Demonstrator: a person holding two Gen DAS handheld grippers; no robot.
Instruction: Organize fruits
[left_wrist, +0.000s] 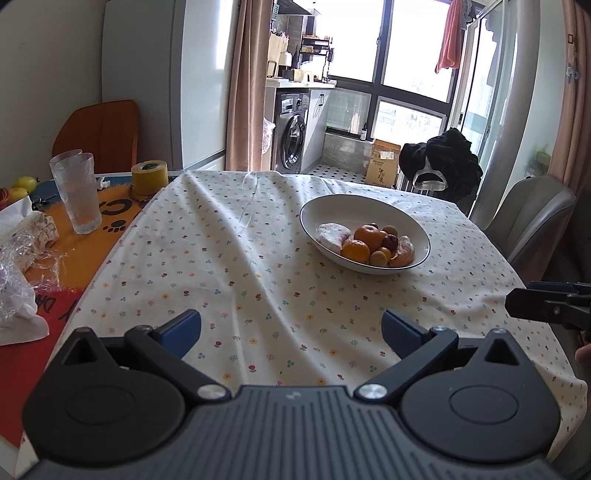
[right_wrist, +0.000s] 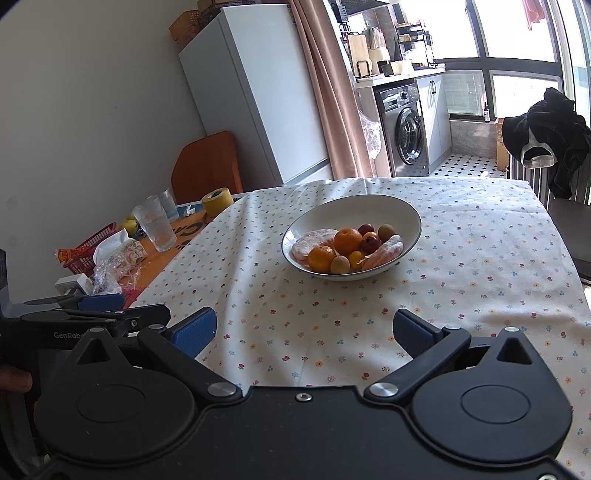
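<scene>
Left gripper (left_wrist: 291, 332) spread wide, empty, above tablecloth (left_wrist: 229, 258). Right gripper (right_wrist: 304, 332) likewise spread, empty. Fruit (right_wrist: 347, 249) piled in bowl (right_wrist: 369, 206) ahead.

Left gripper (left_wrist: 291, 334), right gripper (right_wrist: 304, 332) — both agape

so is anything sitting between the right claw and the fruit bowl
Nothing visible. The right claw is open over bare flowered tablecloth, and only cloth lies between it and the bowl of fruit. The stacked glasses and yellow tape roll stand off to the left, clear of that path.
</scene>
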